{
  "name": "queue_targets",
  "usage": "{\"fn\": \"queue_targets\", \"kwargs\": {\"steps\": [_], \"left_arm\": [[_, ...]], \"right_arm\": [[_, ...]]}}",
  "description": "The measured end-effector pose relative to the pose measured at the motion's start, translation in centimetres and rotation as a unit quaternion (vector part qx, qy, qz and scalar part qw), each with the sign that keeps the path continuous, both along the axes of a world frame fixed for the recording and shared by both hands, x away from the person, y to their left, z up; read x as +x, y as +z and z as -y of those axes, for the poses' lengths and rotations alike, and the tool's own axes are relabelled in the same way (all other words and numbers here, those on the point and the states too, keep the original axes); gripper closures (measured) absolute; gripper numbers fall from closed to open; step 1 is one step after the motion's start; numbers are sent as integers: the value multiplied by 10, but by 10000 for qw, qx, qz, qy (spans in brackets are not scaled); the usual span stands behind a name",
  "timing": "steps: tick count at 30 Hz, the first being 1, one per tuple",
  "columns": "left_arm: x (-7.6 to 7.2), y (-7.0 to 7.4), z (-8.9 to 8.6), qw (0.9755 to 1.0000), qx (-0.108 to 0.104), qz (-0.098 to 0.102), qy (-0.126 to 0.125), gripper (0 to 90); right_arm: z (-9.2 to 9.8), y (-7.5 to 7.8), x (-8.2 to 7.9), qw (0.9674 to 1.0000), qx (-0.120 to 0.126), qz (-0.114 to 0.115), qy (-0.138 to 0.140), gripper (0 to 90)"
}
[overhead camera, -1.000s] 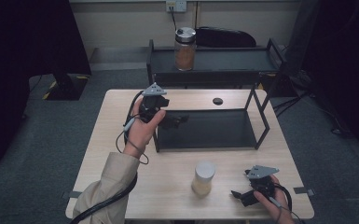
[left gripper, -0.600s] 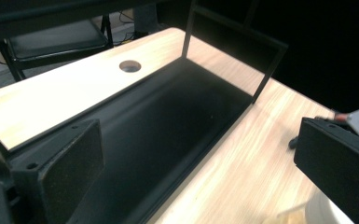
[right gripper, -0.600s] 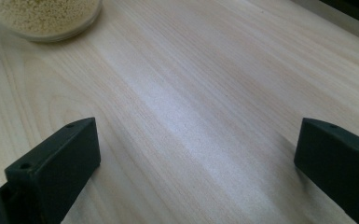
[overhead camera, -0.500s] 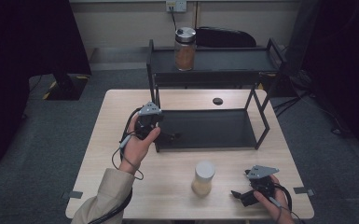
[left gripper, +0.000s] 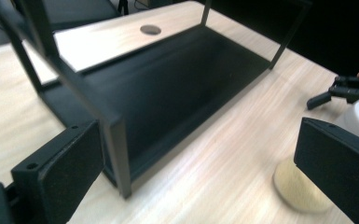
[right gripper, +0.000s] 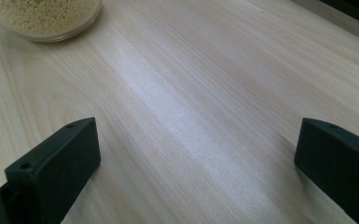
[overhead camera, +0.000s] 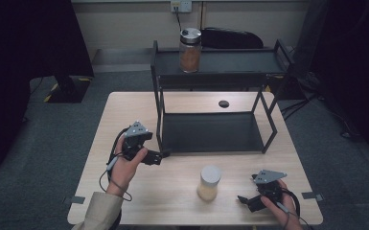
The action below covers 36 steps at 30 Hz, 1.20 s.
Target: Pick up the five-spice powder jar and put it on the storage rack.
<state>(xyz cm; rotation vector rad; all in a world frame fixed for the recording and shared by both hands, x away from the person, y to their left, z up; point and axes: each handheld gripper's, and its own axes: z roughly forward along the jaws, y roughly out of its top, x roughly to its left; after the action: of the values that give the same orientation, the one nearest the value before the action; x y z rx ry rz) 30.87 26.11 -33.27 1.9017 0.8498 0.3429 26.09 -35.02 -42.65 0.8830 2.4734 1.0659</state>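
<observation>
A jar of pale grain [overhead camera: 209, 182] with a white lid is standing upright on the light wooden table [overhead camera: 129, 110], in the front half, between the two grippers and apart from both. In the left gripper view the same jar is sitting at the right edge, half hidden behind the right-hand jaw, so only its base and part of the lid are showing. In the right gripper view only its grain-filled bottom is peeking in at the top left corner.

The left gripper [overhead camera: 154, 156] is hovering just beside the front left post of the black two-tier rack [overhead camera: 211, 132], its jaws spread wide and holding nothing; that post is rising between the jaws in its own view. The right gripper [overhead camera: 243, 200] is lying low near the table's front right edge, jaws also wide apart and empty, pointing toward the jar.

The rack is occupying the middle and back of the table. A second jar with brownish contents [overhead camera: 190, 50] is standing on the upper shelf. A round cable hole [overhead camera: 224, 103] is showing in the tabletop behind the rack.

Bare wood is lying open to the left of the rack and across the front strip around the jar. Grey carpet [overhead camera: 48, 143] is surrounding the table, and the room's far corners are too dark to make out.
</observation>
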Motion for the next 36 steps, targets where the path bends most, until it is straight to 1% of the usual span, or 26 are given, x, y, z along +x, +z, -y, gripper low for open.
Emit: {"fn": "queue_targets", "kwargs": {"steps": [4, 7, 9, 10, 14, 17, 18, 19, 22, 23, 24, 29, 31, 34, 35, 36], "left_arm": [[-5, -14, -7, 9999, 9, -86, 76, 9], [-7, -28, -12, 9997, -20, -184, 139, 9], [-9, -35, -13, 9996, 28, -219, 183, 10], [-10, -41, -13, 9994, 18, -266, 209, 9], [-13, -56, -14, 9990, 81, -360, 257, 10], [-16, -68, -14, 9983, 178, -448, 336, 10], [-17, -71, -14, 9981, 177, -471, 369, 10], [-17, -75, -14, 9977, 240, -498, 384, 10], [-19, -83, -14, 9967, 367, -584, 426, 11], [-19, -86, -14, 9964, 364, -620, 439, 11], [-20, -89, -15, 9960, 413, -640, 460, 12], [-23, -94, -14, 9947, 595, -669, 507, 14], [-25, -96, -13, 9936, 712, -686, 551, 14], [-29, -98, -13, 9934, 770, -613, 589, 12], [-30, -98, -12, 9931, 813, -599, 596, 12], [-31, -97, -10, 9925, 903, -569, 594, 12]], "right_arm": [[0, 0, 0, 10000, 0, -1, -1, 0], [0, 0, 0, 10000, 1, 0, 0, 0], [0, 0, 0, 10000, 1, -1, 0, 0], [0, 0, 0, 10000, 0, -1, -1, 0], [0, 0, 0, 10000, 0, -1, 0, 0], [0, 0, 0, 10000, 1, -1, -1, 0], [0, 0, 0, 10000, 1, -1, 0, 0], [0, 0, 0, 10000, 1, -1, 0, 0], [0, 0, 0, 10000, 1, -1, -1, 0], [0, 0, 0, 10000, 1, 0, 0, 0], [0, 0, 0, 10000, 0, 0, 0, 0], [0, 0, 0, 10000, 1, -1, -1, 0], [0, 0, 0, 10000, 1, -1, 0, 0], [0, 0, 0, 10000, 1, -1, -1, 0], [0, 0, 0, 10000, 1, -2, -1, 0], [0, 0, 0, 10000, 1, 0, 0, 0]]}}
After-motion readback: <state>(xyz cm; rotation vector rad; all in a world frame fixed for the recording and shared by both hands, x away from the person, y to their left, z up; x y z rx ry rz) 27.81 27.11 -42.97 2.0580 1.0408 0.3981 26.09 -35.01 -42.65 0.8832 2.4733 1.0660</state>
